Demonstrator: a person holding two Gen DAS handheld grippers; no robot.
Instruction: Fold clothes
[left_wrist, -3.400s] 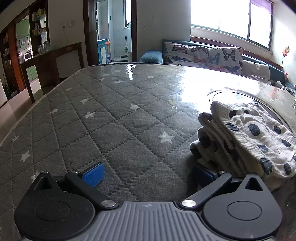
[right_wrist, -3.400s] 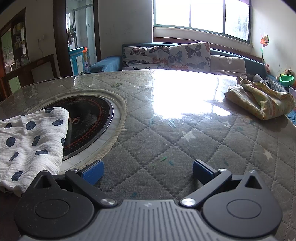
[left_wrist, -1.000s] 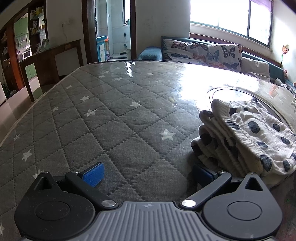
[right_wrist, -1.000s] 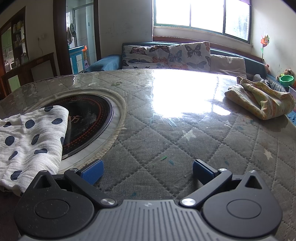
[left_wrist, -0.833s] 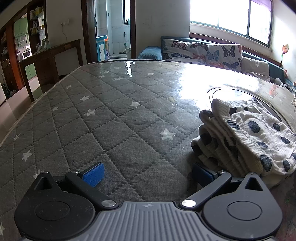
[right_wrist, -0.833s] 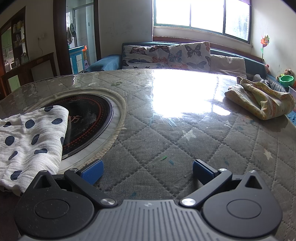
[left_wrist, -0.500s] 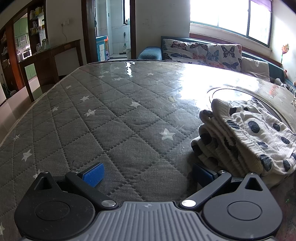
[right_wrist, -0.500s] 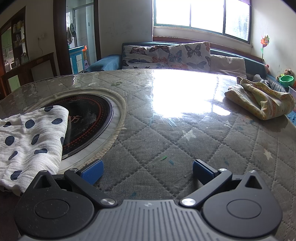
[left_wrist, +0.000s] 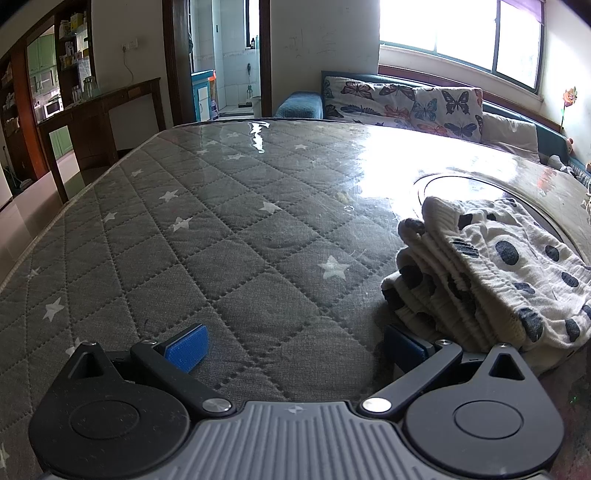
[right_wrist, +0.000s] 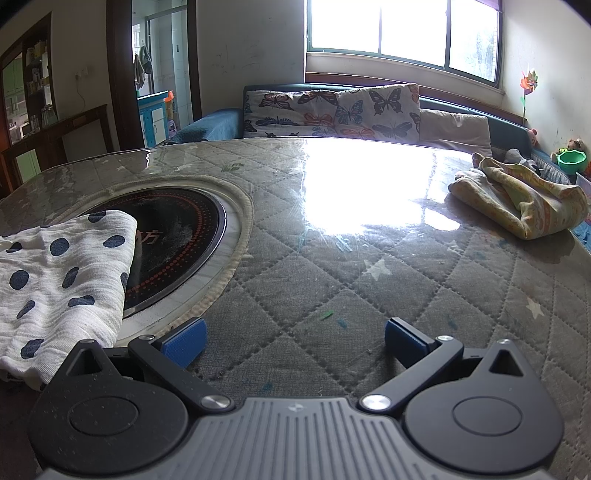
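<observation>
We have the folded polka-dot garment (left_wrist: 491, 269) lying between our two grippers: at about two o'clock from the left gripper (left_wrist: 291, 341), its gathered edge almost against the right pad, and at nine o'clock from the right gripper (right_wrist: 293, 338), partly over the round inset cooktop (right_wrist: 177, 236). Both grippers stand apart and empty above the quilted desk (left_wrist: 229, 236). The left looks nearer. A crumpled yellow garment (right_wrist: 517, 195) waits at two o'clock from the right gripper, well apart, with nothing between.
</observation>
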